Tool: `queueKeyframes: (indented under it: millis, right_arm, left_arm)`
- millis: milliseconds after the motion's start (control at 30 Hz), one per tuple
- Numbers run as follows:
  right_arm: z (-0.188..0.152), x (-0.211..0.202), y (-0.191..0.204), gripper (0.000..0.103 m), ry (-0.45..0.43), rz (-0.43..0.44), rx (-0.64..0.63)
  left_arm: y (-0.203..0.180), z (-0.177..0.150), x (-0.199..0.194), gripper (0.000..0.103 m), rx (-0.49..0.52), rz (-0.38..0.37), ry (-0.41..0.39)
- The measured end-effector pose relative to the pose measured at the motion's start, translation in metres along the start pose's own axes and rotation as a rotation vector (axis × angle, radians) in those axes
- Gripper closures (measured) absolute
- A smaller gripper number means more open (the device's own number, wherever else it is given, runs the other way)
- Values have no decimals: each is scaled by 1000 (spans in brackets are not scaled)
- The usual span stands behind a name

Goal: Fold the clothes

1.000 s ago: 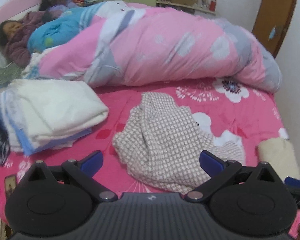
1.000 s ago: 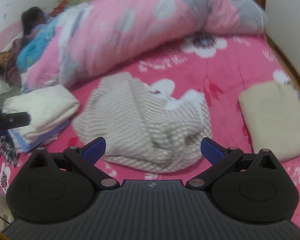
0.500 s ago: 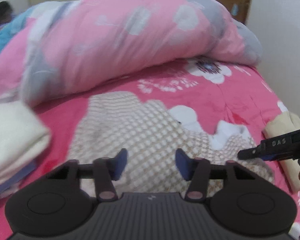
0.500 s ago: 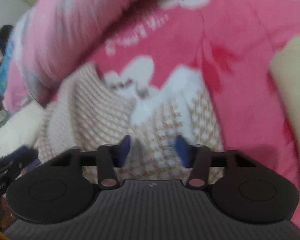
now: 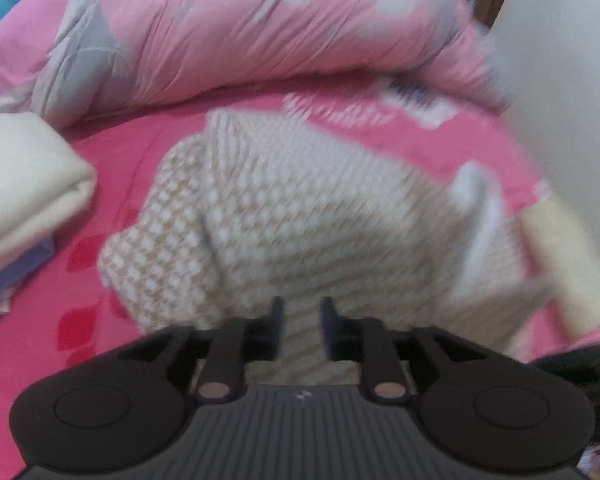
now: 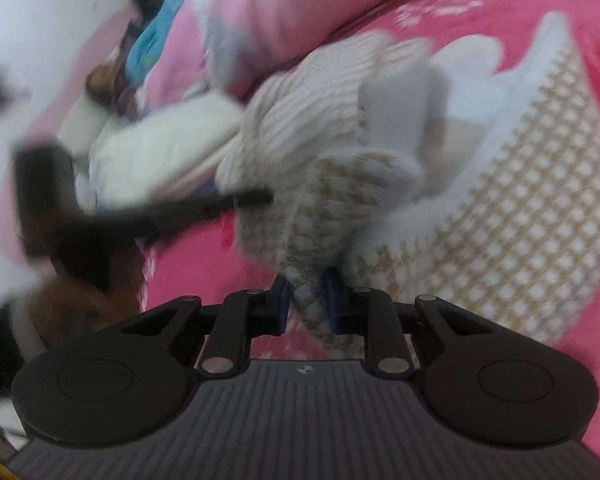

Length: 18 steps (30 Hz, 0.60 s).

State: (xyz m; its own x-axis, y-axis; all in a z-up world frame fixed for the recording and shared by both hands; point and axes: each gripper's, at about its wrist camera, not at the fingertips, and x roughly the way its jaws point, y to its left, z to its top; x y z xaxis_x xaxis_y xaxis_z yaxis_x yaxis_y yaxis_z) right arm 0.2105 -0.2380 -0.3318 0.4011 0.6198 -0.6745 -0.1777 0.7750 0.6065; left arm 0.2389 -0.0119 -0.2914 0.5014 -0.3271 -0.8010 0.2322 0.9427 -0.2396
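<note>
Left gripper [image 5: 302, 312], lower centre of the left wrist view: jaws narrow, opening slightly. Checked garment [image 5: 300, 216] shows in the gap between the fingers; blur hides whether the pads press on it, so grip cannot be told.

Right gripper [image 6: 305, 292], lower centre of the right wrist view: jaws narrow and closing, a bunched fold of the checked garment [image 6: 480, 208] between the blue pads [image 6: 281, 296], cloth touching both.

Garment position: crumpled on the pink floral bed sheet [image 5: 120, 168], mid-frame in both views, directly ahead of each gripper.

Left wrist view only:
- folded cream stack [image 5: 24, 184] at left edge, apart from the garment
- folded cream piece [image 5: 560, 256] at right edge, just beside the garment
- white wall at upper right

Right wrist view only:
- garment's white inner side turned up, centre of frame
- the left gripper seen from the side, a dark blurred bar [image 6: 152, 216] from mid-left, its tip at the garment's left edge
- a hand [image 6: 68, 300] under it, lower left
- blue cloth [image 6: 156, 36] and a dark blurred shape, upper left

Both views: pink and grey quilt [image 5: 260, 28] heaped across the top, behind the garment.
</note>
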Motion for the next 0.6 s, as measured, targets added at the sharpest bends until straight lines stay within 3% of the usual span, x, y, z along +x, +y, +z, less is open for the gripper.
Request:
queueKeyframes:
  millis: [33,67,200,233,300,333,367,400,433,533,600]
  right_arm:
    - [-4,6,7,85,19,7,-20]
    - [-8,12,14,85,37,15,-39]
    - [-32,33,48,85,126,36,-150]
    - [-40,36,57,85,146,40,-174]
    - [-54,40,71,85,178,53,-201]
    - [-61,39,74,86,182,68,-194]
    - [-68,37,77,88,194,91,-179]
    - [-73,38,79,99,229,131,-158]
    - [-82,39,84,99,267,149,-156]
    - [-105,31,105,96,338,63,-310]
    - [-99,12,96,96,299,10,-264]
  left_arm:
    - [0,3,-8,50,-5,-46,-10]
    - [-2,5,-12,44,-1,-83,-7]
    - [-16,7,-3,43,63,-177,72]
    - [-20,6,1,44,83,-188,105]
    - [-29,-1,16,53,139,-141,190]
    - [-32,-6,21,64,148,-109,209]
    - [-31,-12,25,75,143,-83,231]
    - [-27,-17,28,79,123,-72,253]
    - [-23,-22,30,83,96,-67,267]
    - [-16,-31,29,83,60,-67,263]
    - [-16,-34,26,83,63,-82,246]
